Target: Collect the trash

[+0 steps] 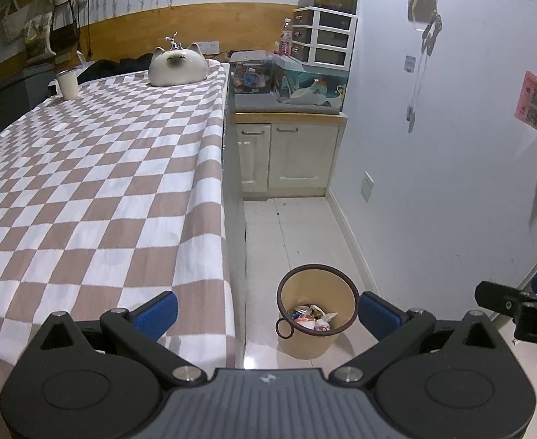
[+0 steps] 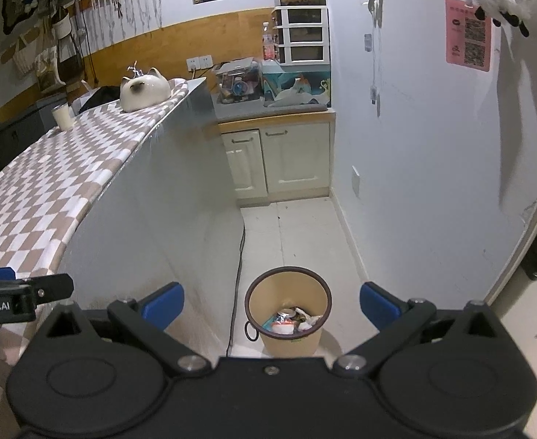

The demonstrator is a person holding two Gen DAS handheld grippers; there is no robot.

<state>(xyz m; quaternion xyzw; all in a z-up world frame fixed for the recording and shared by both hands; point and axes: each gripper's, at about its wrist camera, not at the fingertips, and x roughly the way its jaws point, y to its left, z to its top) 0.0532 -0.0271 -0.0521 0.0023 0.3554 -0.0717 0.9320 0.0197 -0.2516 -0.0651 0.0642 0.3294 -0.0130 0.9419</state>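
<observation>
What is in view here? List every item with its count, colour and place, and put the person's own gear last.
Bin: one, tan with a dark rim, on the floor beside the counter.
Trash: several mixed pieces, inside the bin.
Checkered cloth: one, brown and white, covering the counter top.
Cat-shaped ceramic piece: one, cream, far end of the cloth.
Cup: one, white, far left edge of the cloth.
Cabinet: one, cream doors, against the back wall.
Drawer unit: one, white, on top of the cabinet.
Bottle: one, clear with pink, beside the drawer unit.
Pink sheet: one, on the right wall.
Left gripper: one, black with blue fingers, open, empty.
Right gripper: one, black with blue fingers, open, empty.
</observation>
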